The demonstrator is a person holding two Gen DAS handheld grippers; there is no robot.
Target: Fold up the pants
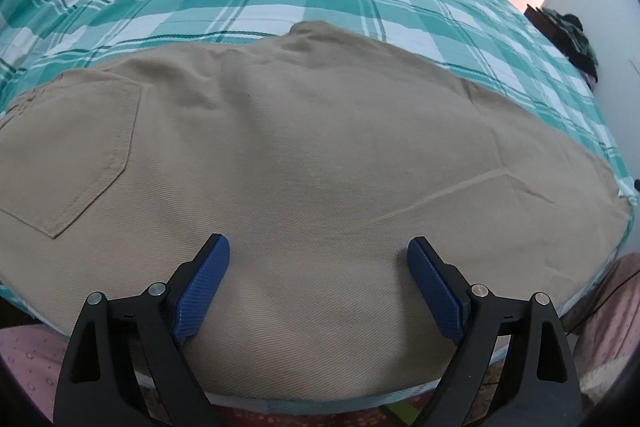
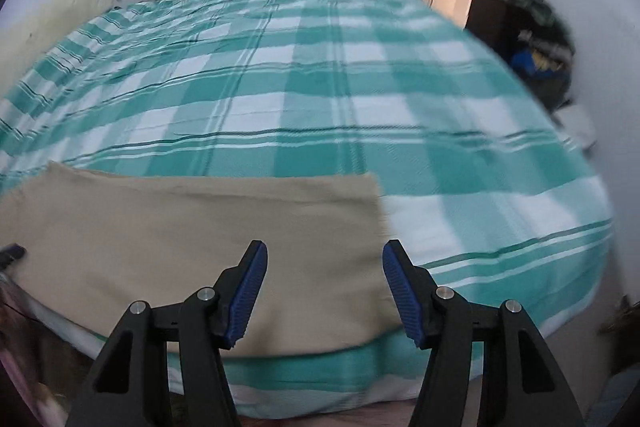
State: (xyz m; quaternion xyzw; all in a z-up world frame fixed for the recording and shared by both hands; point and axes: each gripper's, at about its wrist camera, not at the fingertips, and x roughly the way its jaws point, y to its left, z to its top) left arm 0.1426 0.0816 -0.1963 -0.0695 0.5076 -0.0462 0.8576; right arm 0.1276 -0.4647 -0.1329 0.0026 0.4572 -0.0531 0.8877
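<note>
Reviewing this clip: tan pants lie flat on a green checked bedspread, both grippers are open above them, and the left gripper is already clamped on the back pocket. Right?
Not quite. The left gripper clamps nothing: in the left wrist view its jaws stand wide apart over plain fabric of the pants, with the back pocket off to one side. The rest holds.

The pants (image 1: 304, 155) run past the left edge in the left wrist view, so the waistband is mostly cut off, and their near edge is hidden behind the left hand-held gripper (image 1: 318, 247). The right wrist view is smeared: the dark heap (image 2: 536, 39) by the doorway cannot be made out. The bed (image 2: 320, 87) hides the floor beyond it.
</note>
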